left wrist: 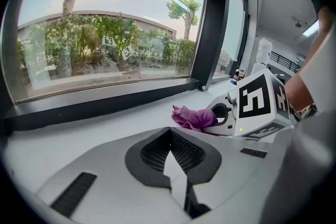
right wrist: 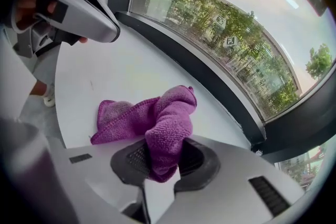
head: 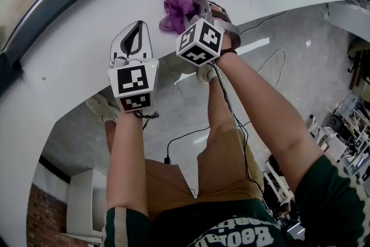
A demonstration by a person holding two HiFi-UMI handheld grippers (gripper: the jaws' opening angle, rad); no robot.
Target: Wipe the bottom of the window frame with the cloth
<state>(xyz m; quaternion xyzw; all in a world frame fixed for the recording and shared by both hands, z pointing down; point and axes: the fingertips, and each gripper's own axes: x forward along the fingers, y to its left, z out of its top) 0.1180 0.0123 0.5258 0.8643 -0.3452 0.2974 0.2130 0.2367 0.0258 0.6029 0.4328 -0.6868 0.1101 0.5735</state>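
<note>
Start of wiping: right gripper (right wrist: 163, 157) clamps the purple cloth (right wrist: 168, 113), which trails ahead, short of the window frame (right wrist: 210, 86); left gripper (left wrist: 170, 157) closed, empty; next, likely press cloth forward along frame.

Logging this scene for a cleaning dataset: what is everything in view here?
cloth: one, purple, on the sill, one fold pinched in the right claw
sill: one, white, below the window
window frame: one, black, along the sill's far edge
cables: at least two, black and white, on the floor below
left claw: one, grey-white, shut, empty, over the sill
right claw: one, grey-white, shut on the cloth
forearms: two, bare, behind the claws
</note>
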